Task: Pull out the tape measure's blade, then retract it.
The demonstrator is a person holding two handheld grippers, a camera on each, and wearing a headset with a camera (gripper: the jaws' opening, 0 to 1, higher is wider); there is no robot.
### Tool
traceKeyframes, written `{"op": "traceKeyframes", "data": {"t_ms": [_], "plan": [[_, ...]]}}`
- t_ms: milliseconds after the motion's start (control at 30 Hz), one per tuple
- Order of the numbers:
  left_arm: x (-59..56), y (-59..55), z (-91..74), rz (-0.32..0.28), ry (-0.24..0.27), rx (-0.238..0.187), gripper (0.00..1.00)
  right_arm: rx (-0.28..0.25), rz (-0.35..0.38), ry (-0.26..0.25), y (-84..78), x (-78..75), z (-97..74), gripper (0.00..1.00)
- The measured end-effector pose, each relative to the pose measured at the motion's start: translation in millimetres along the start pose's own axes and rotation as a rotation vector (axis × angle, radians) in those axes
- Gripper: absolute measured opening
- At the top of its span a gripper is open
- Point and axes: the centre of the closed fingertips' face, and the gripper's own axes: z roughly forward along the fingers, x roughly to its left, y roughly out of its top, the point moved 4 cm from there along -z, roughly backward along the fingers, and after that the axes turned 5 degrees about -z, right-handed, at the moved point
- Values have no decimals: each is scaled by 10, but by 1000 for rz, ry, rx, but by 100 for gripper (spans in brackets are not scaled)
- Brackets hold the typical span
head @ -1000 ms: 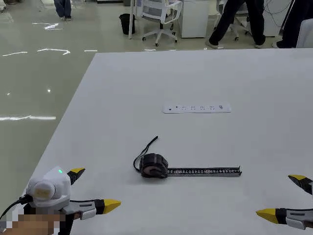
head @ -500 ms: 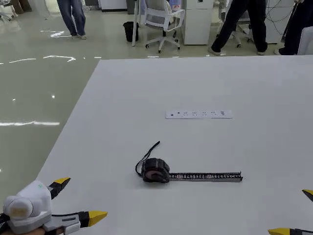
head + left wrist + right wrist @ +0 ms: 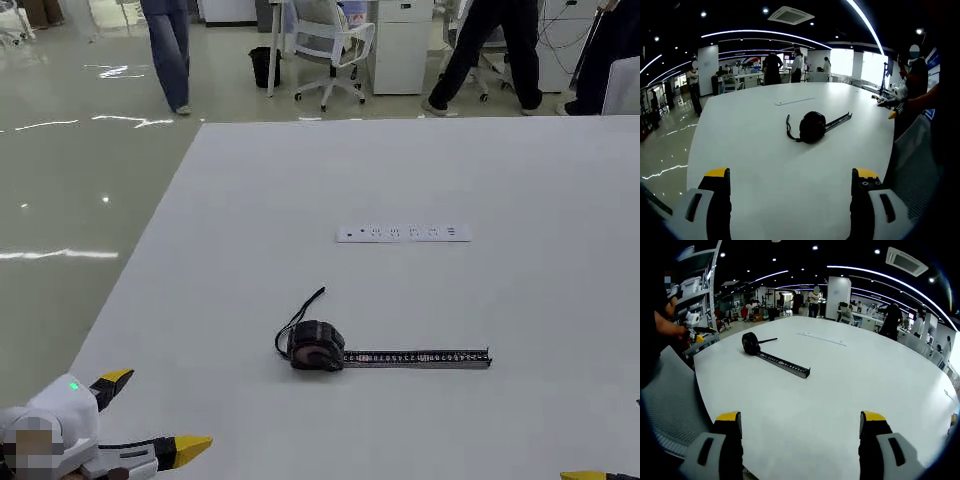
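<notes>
Left gripper (image 3: 791, 173) hovers with its jaws spread wide and nothing between them, over the near left corner of the tabletop (image 3: 300, 180). Right gripper (image 3: 800, 416) hangs just off the near edge farther right, its jaws equally wide apart and holding nothing. Both sit well apart from the work. In the head view, one yellow tip of the right gripper shows at the bottom margin.

White and broad, the tabletop runs back toward an office floor where a white swivel chair (image 3: 330, 40) stands and several people are on their feet. A flat white power strip (image 3: 403, 234) lies on the tabletop, farther from the near edge than the tape measure.

Closer to the near edge, and nearer the left edge than the right, the black tape measure (image 3: 317, 346) rests on the tabletop. Its blade (image 3: 415, 357) is drawn out and lies flat on the surface, running from the case toward the right edge, roughly parallel to the near edge. A thin black wrist strap (image 3: 300, 312) loops from the case toward the far edge.
</notes>
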Motion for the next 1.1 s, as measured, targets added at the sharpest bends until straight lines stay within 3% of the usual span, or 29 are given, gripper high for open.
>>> {"op": "traceKeyframes", "data": {"t_ms": [167, 300, 533, 767, 833, 1100], "plan": [[8, 7, -5, 1, 2, -4, 99, 6, 23, -1, 5, -2, 17, 100], [13, 103, -22, 16, 13, -38, 99, -3, 28, 11, 26, 16, 36, 100], [28, 216, -34, 9, 17, -52, 99, 3, 13, 2, 25, 36, 26, 100], [40, 270, -34, 20, 37, -71, 99, 6, 13, -6, 30, 23, -10, 100], [30, 286, -38, -5, 32, -82, 99, 5, 19, -6, 31, 27, -23, 100], [-7, 317, -59, 6, 49, -61, 99, 21, 39, 1, -4, 38, -53, 100]]}}
